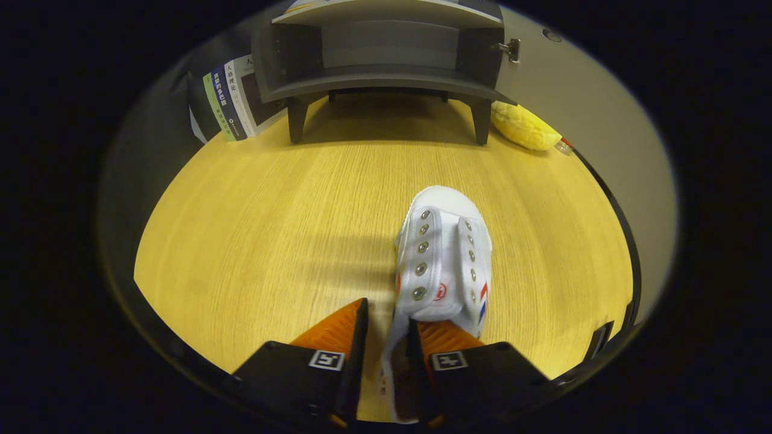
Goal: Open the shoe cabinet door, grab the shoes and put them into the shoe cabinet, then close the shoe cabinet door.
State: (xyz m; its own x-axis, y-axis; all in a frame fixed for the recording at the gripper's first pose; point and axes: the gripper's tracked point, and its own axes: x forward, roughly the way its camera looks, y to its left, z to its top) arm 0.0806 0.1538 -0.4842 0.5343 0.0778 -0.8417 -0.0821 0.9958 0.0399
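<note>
Your gripper [386, 337], at the bottom centre of the frame, is nearly closed with its 2 fingers pinching the heel-side wall of the white sneaker [443, 259], toe aimed at the open shoe cabinet [386, 66] at the top, ready for sliding in.

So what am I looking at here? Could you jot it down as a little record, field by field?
shoe: white canvas shoe lying on the wooden table, toe towards the cabinet
gripper: gripper with its fingers astride the shoe's near side wall; a gap shows at one finger, so the grip is unclear
cabinet: grey shoe cabinet beyond the shoe, door swung open, visible shelf bare
beside cabinet: books on one side, a yellow object on the other
progress: door open, shoe not yet inside
</note>
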